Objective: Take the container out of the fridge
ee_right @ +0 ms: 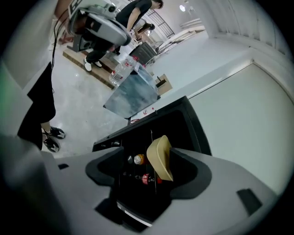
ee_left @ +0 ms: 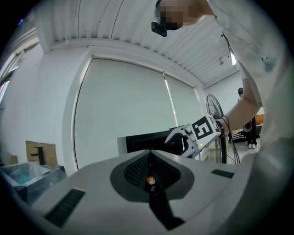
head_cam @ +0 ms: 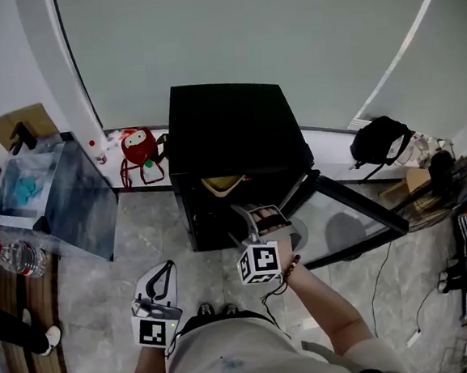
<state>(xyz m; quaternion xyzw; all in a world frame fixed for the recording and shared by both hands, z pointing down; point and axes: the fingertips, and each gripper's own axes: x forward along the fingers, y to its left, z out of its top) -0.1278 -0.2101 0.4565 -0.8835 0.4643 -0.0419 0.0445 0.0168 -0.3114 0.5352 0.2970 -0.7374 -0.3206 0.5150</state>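
A black mini fridge [head_cam: 229, 133] stands on the floor with its door [head_cam: 355, 202] swung open to the right. A tan container [head_cam: 224, 185] sits on its upper shelf, and shows tilted inside the fridge [ee_right: 160, 157] in the right gripper view. My right gripper [head_cam: 262, 218] is open at the fridge mouth, just short of the container. In its own view the right gripper [ee_right: 149, 173] frames the container without touching it. My left gripper [head_cam: 169, 268] hangs low at my left side, shut and empty. The left gripper [ee_left: 149, 153] points up toward the wall.
Small bottles [ee_right: 139, 159] lie on the fridge shelf below the container. A glass tank [head_cam: 64, 196] and a red bag [head_cam: 139, 149] stand left of the fridge. To the right are a black bag [head_cam: 382, 140] and a fan [head_cam: 452, 179].
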